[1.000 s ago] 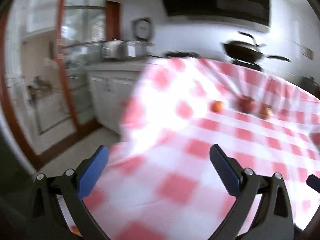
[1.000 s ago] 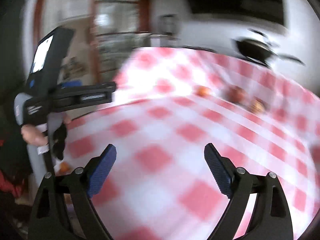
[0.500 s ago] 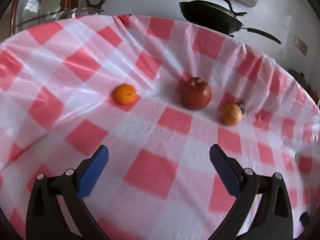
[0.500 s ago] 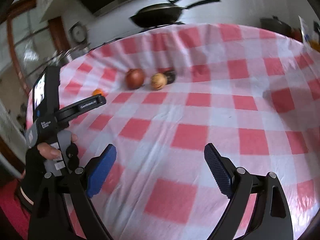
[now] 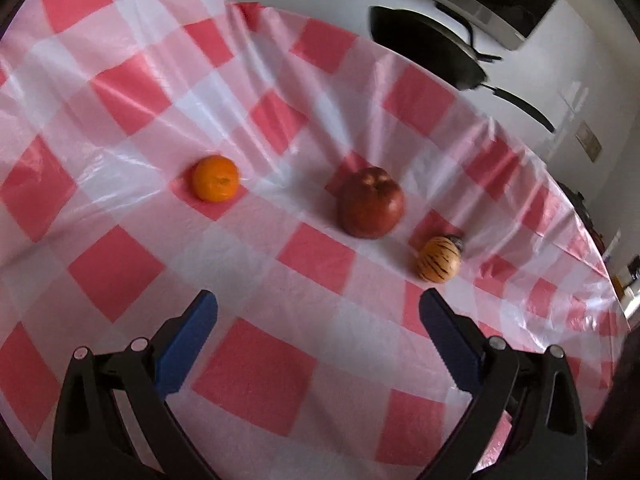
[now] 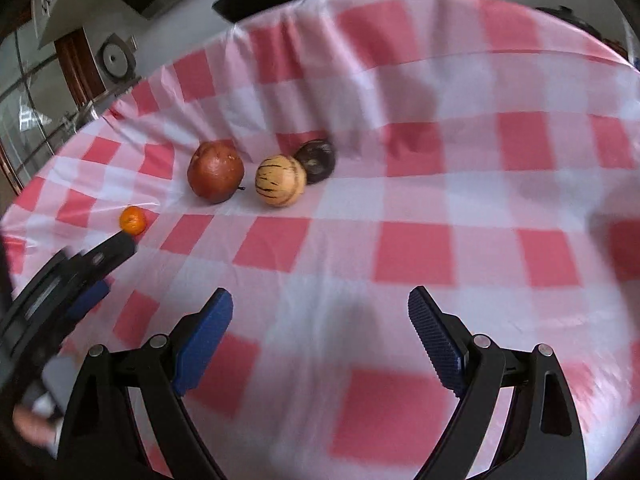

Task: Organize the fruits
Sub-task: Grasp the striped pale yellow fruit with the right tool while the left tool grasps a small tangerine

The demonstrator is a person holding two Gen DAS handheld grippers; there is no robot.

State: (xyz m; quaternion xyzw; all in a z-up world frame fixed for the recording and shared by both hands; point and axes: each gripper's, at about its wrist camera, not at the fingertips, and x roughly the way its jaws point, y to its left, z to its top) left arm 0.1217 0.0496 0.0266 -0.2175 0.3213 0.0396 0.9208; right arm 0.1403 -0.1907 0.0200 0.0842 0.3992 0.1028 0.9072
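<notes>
1. Left gripper (image 5: 318, 312) and right gripper (image 6: 320, 306) both gape, empty
2. Ahead: tangerine (image 5: 215, 178), red apple (image 5: 371, 208), striped fruit (image 5: 437, 260), dark fruit (image 6: 316, 161)
3. Risk: round fruit may roll off the slick tablecloth (image 5: 256, 376) if nudged

You've got four fruits: one orange (image 5: 215, 178), one red apple (image 5: 371, 208), one striped yellow fruit (image 5: 437, 265), one dark fruit (image 6: 315, 161).

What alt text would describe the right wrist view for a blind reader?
The open right gripper hovers over a red-checked tablecloth. Ahead lie a red apple, a striped yellow fruit, a dark fruit and a small orange.
</notes>
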